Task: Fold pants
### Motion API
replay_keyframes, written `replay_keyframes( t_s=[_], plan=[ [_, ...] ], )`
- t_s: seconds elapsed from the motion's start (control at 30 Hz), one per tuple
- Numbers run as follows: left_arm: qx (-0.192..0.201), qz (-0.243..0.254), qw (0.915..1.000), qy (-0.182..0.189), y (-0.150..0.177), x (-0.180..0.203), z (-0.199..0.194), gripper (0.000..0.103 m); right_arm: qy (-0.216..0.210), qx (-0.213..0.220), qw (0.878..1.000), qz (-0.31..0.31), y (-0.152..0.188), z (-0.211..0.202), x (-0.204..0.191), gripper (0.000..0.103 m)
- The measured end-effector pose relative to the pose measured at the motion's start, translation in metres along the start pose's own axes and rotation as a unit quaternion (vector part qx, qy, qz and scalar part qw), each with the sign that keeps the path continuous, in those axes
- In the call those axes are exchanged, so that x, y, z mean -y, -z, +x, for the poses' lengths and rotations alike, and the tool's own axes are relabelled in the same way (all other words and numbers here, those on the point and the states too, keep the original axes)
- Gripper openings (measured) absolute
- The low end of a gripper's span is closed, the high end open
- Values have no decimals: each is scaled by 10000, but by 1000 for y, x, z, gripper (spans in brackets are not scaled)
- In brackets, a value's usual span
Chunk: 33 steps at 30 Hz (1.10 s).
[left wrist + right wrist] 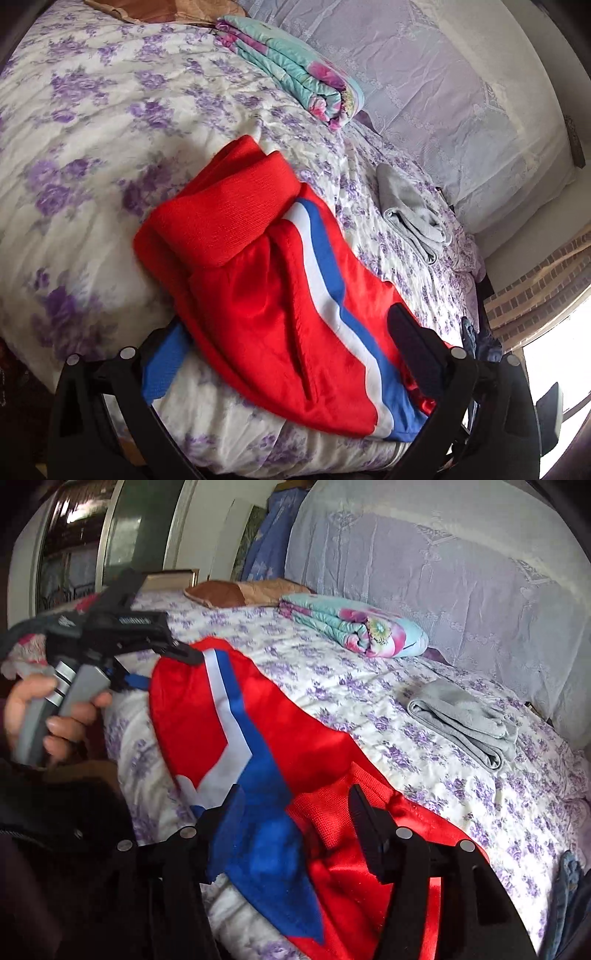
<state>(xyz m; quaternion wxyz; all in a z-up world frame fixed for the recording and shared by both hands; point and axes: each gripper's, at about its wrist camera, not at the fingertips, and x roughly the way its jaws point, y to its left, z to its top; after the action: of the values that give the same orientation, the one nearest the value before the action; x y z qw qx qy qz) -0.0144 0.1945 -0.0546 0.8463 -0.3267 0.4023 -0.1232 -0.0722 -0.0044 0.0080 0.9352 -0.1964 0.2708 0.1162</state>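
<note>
With your 2 grippers [291, 354] [295, 812] wide open around the red pants [258, 295], mid-fold, you should next close on the edge.

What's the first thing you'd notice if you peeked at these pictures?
The bright red pants with a white and blue stripe, lying across the purple-flowered bedspread. Behind them, by the lace-covered headboard, sits a folded turquoise flowery quilt, and to the right some folded grey clothing.
</note>
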Motion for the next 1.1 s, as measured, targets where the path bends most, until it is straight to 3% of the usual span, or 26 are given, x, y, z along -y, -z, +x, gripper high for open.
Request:
replay_keyframes(
  t_s=[0.13,0.17,0.2,0.23,0.27,0.33,0.4,0.5,0.57,0.67,0.73,0.77,0.8,0.83,0.9,0.93,0.97,1.03,1.1],
  plan=[
    [351,-388,9985,181,-8,-10,4,97,-3,262,9985,487,10,-22,15,58],
    [412,-388,9983,168,-8,-9,3,88,46,304,9977,606,14,-28,20,57],
    [465,-353,9982,155,-8,-7,2,75,131,333,9967,734,19,-33,27,56],
    [431,-300,9983,235,-8,-6,3,39,228,367,9952,874,24,-39,35,55],
    [380,-241,9985,310,-8,-3,3,20,332,400,9931,1047,30,-46,45,55],
    [585,54,9981,168,-4,10,-5,21,527,487,9873,1415,40,-61,68,55],
    [751,650,9950,131,2,40,-13,20,800,548,9801,1733,51,-76,91,55],
    [765,1672,9824,334,19,101,-22,20,1155,629,9674,2165,68,-94,122,55],
    [724,2519,9634,568,38,149,-28,20,1262,715,9583,2463,78,-105,141,55],
    [285,3855,9182,872,86,221,-20,21,931,872,9461,2978,90,-115,163,56],
    [-274,4450,8898,977,121,250,6,21,155,812,9376,3376,97,-104,173,67],
    [-522,4649,8784,981,136,258,21,22,-285,752,9305,3572,101,-94,176,82],
    [-749,4789,8695,946,150,260,38,22,-693,674,9227,3733,103,-81,177,91],
    [-985,4869,8635,877,161,259,56,22,-1021,552,9129,3914,106,-67,176,91],
    [-1274,4871,8606,769,176,251,76,28,-1637,380,8878,4285,110,-43,177,97],
    [-1264,4854,8621,717,179,248,77,33,-1793,359,8755,4472,113,-36,178,100],
    [-1238,4828,8640,708,178,246,76,39,-1811,342,8711,4552,114,-33,178,100],
    [-1152,4815,8662,678,176,243,70,50,-1821,243,8740,4499,110,-30,175,100],
    [-1130,4822,8663,658,177,241,66,53,-1716,-20,8796,4436,105,-29,172,100]
  ],
)
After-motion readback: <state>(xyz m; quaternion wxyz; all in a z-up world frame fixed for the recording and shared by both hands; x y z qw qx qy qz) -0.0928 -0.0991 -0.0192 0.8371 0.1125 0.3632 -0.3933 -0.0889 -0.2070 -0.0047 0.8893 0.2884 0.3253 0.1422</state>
